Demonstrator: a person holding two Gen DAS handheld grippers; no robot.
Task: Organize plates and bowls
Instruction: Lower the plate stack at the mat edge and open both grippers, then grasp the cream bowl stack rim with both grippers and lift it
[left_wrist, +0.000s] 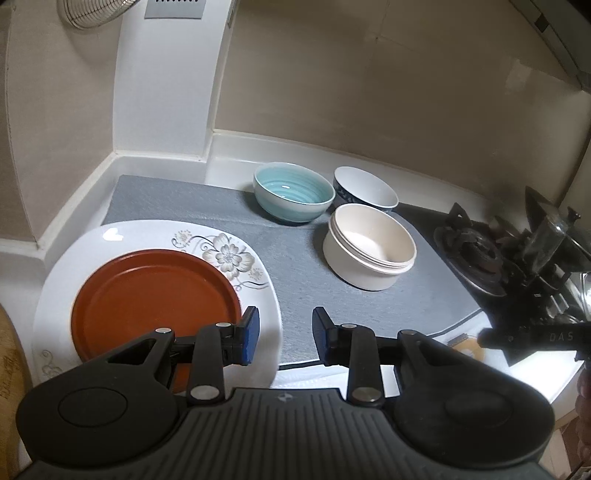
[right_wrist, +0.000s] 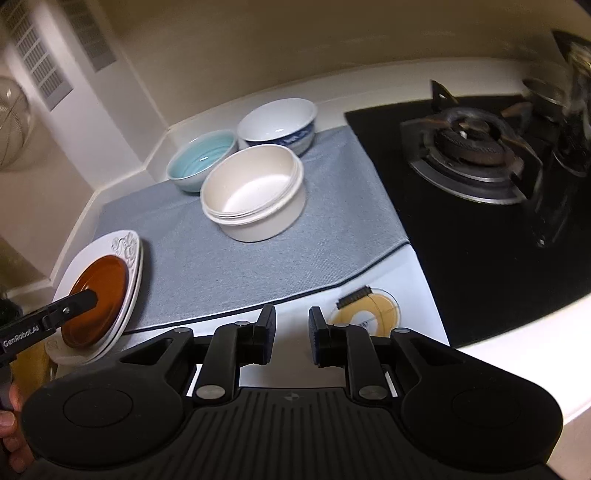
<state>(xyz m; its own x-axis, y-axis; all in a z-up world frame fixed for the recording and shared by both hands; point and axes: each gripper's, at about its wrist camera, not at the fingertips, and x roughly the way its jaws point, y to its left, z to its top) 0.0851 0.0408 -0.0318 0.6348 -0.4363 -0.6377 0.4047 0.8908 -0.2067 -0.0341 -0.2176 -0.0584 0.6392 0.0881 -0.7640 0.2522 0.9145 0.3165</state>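
The near edge of the brown plate (left_wrist: 147, 302) lies hidden behind the left gripper (left_wrist: 282, 338) in the left wrist view, as does the near rim of the flowered white plate (left_wrist: 236, 254) under it. At the right edge of that view a pot (left_wrist: 550, 240) on the stove (left_wrist: 469, 254) is dark and blurred; its shape cannot be told. A round yellow thing (left_wrist: 467, 345) on the counter (left_wrist: 532, 369) shows only as a sliver. In the right wrist view the navy-patterned bowl (right_wrist: 280, 122) is partly covered by the cream bowl (right_wrist: 255, 192), and a wire strainer (right_wrist: 13, 122) is cut off at the left edge. A hand (right_wrist: 11, 435) is cut off at the lower left corner.
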